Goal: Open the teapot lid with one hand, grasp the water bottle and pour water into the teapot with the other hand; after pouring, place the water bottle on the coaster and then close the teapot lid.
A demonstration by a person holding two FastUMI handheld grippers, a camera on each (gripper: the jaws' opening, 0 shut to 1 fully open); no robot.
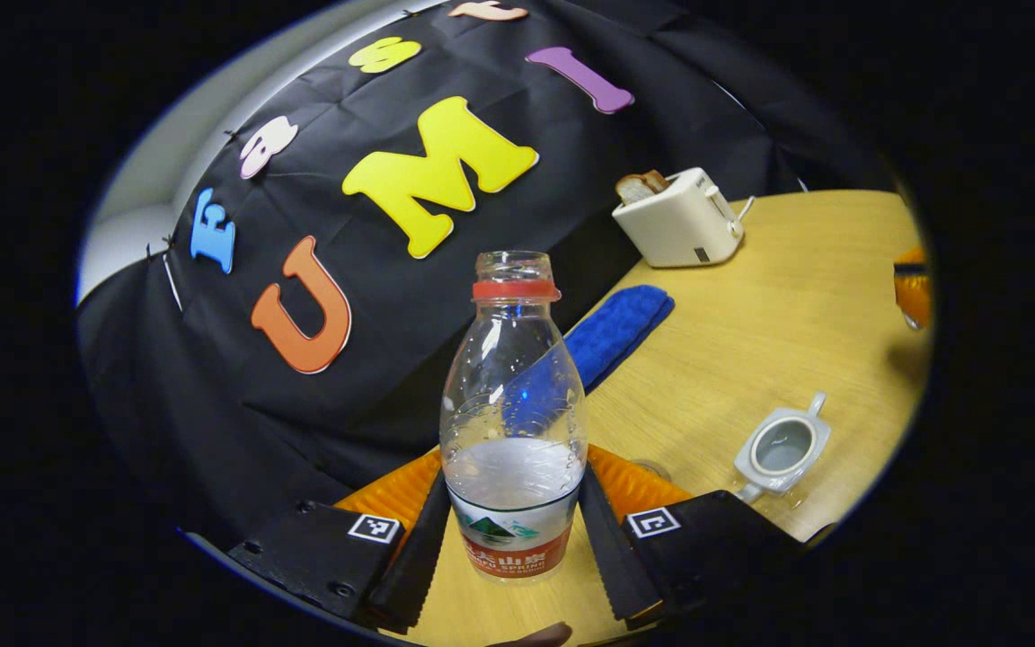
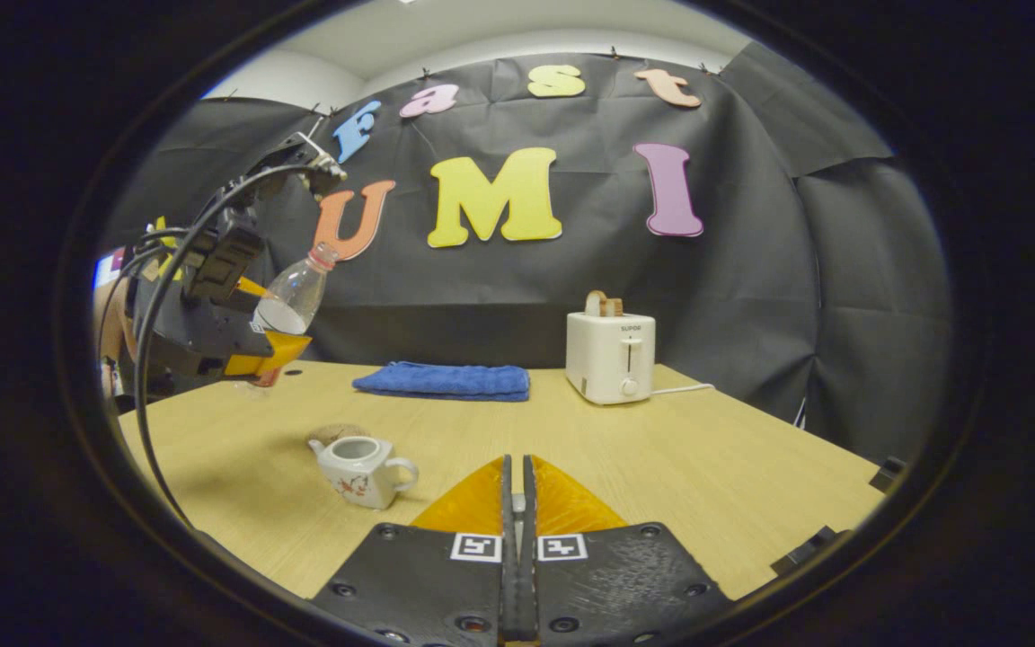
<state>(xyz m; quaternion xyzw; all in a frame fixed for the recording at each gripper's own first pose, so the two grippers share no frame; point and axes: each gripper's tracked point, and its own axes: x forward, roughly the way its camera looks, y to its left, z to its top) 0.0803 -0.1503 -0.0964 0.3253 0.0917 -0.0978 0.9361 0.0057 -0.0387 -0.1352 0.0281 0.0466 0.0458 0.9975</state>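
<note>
1. Left gripper (image 1: 513, 530) is clamped on the water bottle (image 1: 514, 422), held uncapped and lifted clear of the table (image 2: 661, 458).
2. Teapot (image 2: 358, 467) stands open on the table, below and to the left gripper's right, apart from the bottle.
3. Right gripper (image 2: 516, 503) has its fingers closed together; whether they pinch the lid cannot be told.
4. Judgement: the bottle's neck must tip towards the teapot's mouth.

A staged recording booth set up as a small kitchen corner.

A black cloth wall (image 2: 751, 296) is pinned up behind a light wooden table (image 2: 706, 467) (a pale room wall is seen above it). Household props are laid out: a toaster (image 2: 610, 358) holding bread at the far edge and a folded blue towel (image 2: 443, 379) beside it.
</note>
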